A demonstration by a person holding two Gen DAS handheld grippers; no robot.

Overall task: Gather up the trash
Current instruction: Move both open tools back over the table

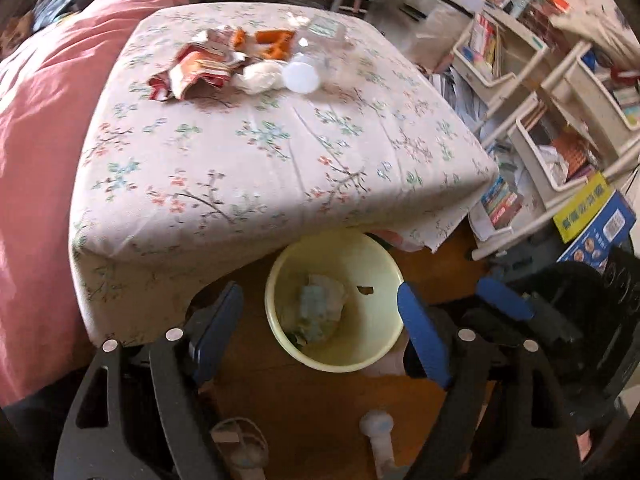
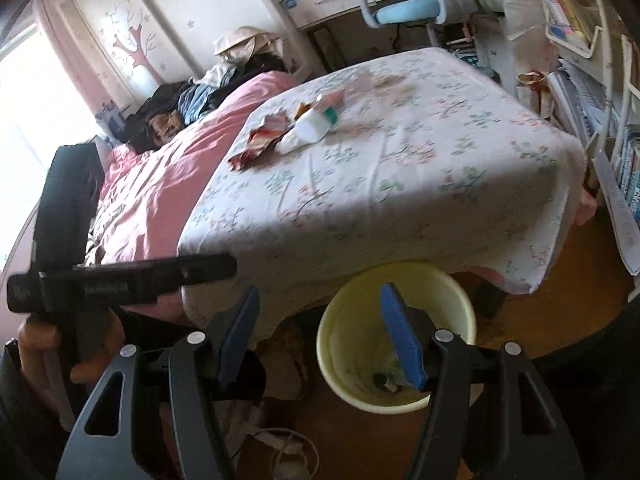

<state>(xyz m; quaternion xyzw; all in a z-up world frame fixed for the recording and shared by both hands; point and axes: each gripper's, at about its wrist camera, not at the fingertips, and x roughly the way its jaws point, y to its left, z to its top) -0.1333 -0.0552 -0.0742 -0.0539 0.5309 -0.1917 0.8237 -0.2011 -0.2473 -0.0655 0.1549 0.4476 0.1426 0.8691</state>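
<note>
A pale yellow bin (image 1: 376,272) stands on the wooden floor under the edge of the floral bed (image 1: 248,152), with crumpled paper trash (image 1: 316,308) inside. It also shows in the right wrist view (image 2: 348,320). On the bed lie red-orange wrappers (image 1: 192,72), an orange piece (image 1: 276,42), a white tissue wad (image 1: 260,74) and a clear plastic bottle (image 1: 310,68). In the right wrist view the wrappers (image 2: 262,134) and bottle (image 2: 310,128) lie far off. My left gripper (image 1: 320,332) is open and empty above the bin. My right gripper (image 2: 320,332) is open and empty at the bin's rim.
A pink duvet (image 1: 44,120) covers the bed's left side. White shelf racks (image 1: 540,92) full of books and a blue box (image 1: 596,220) crowd the right. A blue chair (image 2: 404,8) stands behind the bed. Cables (image 2: 288,452) and small items lie on the floor.
</note>
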